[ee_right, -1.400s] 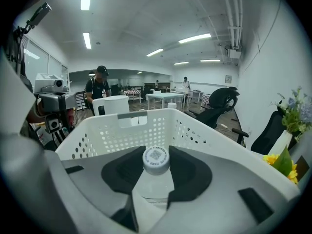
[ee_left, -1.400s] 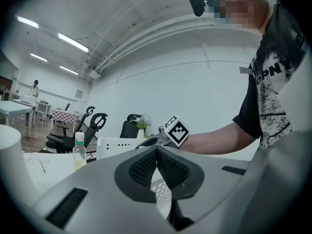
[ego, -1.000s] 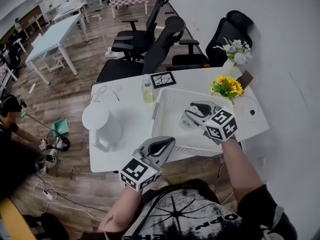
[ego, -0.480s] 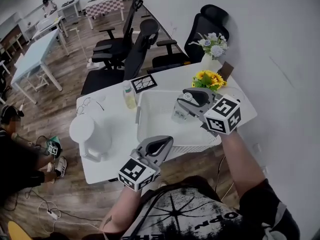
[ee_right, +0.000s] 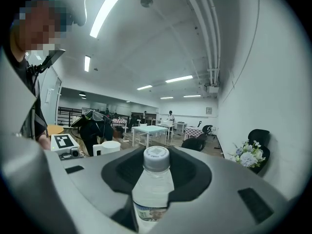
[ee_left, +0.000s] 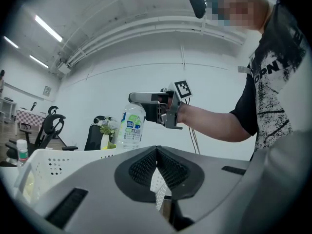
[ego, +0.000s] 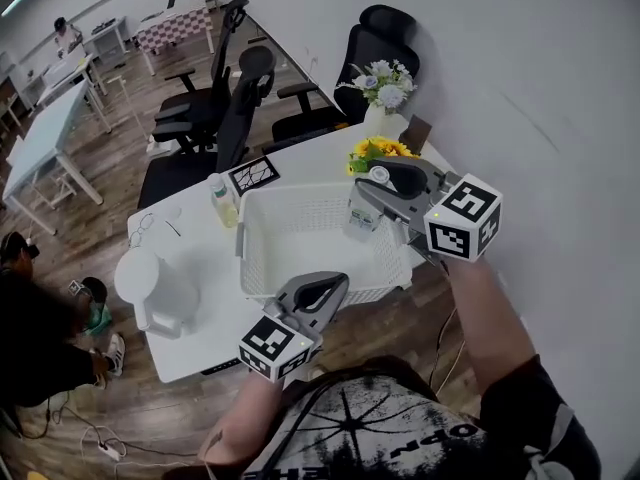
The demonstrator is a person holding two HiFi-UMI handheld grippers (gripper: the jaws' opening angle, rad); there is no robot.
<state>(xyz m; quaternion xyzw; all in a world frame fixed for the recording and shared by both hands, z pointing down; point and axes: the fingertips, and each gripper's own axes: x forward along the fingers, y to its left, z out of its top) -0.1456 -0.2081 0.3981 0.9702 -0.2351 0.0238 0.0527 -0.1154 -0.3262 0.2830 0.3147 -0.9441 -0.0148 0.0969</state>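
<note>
fig.: i hold the right gripper (ego: 383, 186) clenched on a bottle (ee_right: 153, 189), upright, in the air above the basket (ego: 250, 263); left gripper (ego: 320, 290) jaws pressed together, empty (near the basket's near rim).

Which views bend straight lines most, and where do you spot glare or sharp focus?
Left gripper view: fisheye, black corners, ceiling pipes bowed. Right gripper view: same bowing; the ceiling light blows out white; the bottle is sharp. Head view: milder bend, even light, basket crisp.
</note>
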